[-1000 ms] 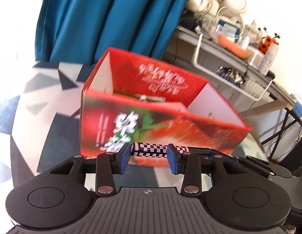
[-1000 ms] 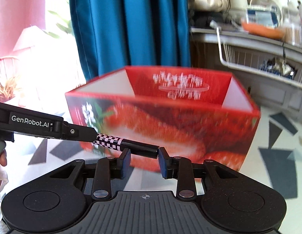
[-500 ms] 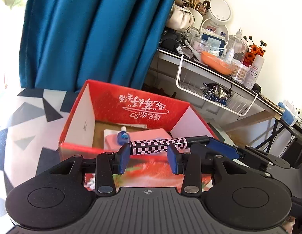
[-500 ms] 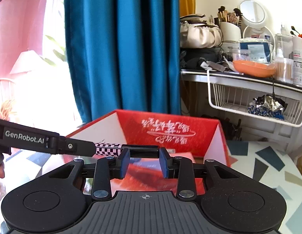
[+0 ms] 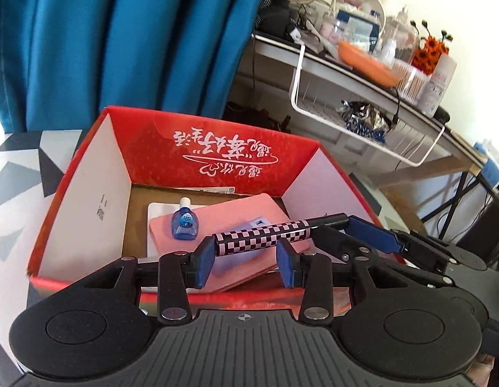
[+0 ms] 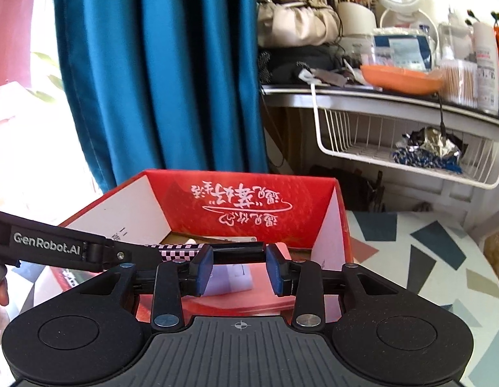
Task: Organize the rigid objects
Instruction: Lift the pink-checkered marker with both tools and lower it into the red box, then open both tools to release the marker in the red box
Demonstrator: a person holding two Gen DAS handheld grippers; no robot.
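Observation:
A pen [image 5: 262,235] with a pink-and-black checked barrel and a black end hangs crosswise over the open red box [image 5: 88,193]. My left gripper [image 5: 246,254] is shut on the checked barrel, whose left end sits against the left pad. One of its fingers [image 6: 72,248] reaches in from the left in the right wrist view. My right gripper [image 6: 239,266] has the pen's black end [image 6: 239,253] between its pads; its jaws are opening and the pads look just clear of it. In the left wrist view the right gripper [image 5: 346,229] comes in from the right.
Inside the box lie a pink notebook [image 5: 236,213], a small blue dropper bottle [image 5: 184,222] and a lavender card [image 5: 246,225]. The box stands on a table with a triangle pattern [image 6: 426,251]. A blue curtain [image 5: 120,48] hangs behind; a cluttered shelf with a wire basket [image 6: 410,148] is at the right.
Both grippers have carried the pen up and forward, from in front of the box's near wall to above its open top. The right pads have spread slightly.

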